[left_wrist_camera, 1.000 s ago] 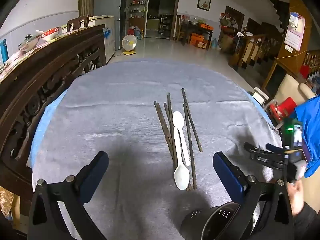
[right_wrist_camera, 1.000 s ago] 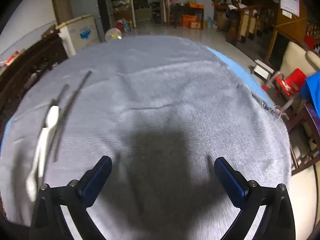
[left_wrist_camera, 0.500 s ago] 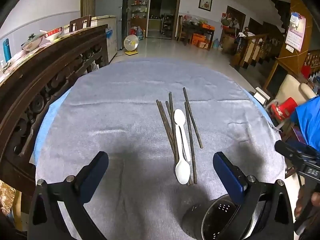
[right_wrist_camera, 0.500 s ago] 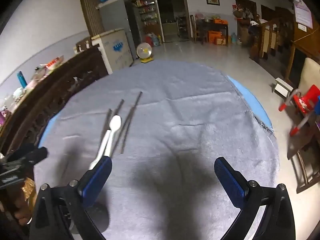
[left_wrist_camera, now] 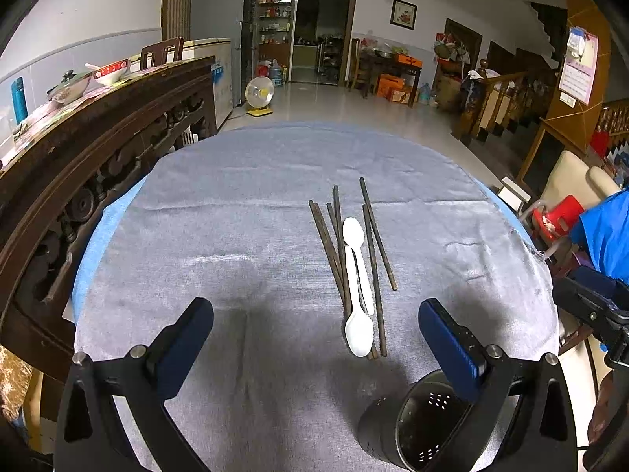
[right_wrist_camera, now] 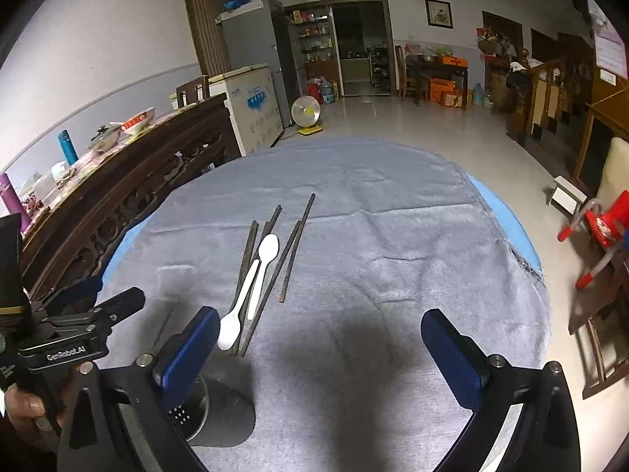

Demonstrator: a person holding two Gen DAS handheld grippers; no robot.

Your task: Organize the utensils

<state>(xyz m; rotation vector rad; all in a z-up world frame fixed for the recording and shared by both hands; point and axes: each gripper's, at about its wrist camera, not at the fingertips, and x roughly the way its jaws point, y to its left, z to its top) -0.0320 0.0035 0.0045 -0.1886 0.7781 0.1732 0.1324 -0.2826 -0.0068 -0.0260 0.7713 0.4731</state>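
Chopsticks (left_wrist_camera: 355,251) and two white spoons (left_wrist_camera: 357,287) lie bundled on the grey tablecloth (left_wrist_camera: 236,236), just beyond the black perforated utensil holder (left_wrist_camera: 409,428), which stands at the cloth's near edge. Left of the holder, the left gripper (left_wrist_camera: 316,338) hovers with jaws spread wide, empty. Right of it, the right gripper (right_wrist_camera: 320,350) is likewise spread and empty above bare cloth.

Black gripper frames (left_wrist_camera: 314,338), blue pads (left_wrist_camera: 448,342), silver screws

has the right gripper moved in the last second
Yes. The right gripper pulled back and swung left: the spoons sat at its view's left edge before and now lie near centre, with the holder newly showing.
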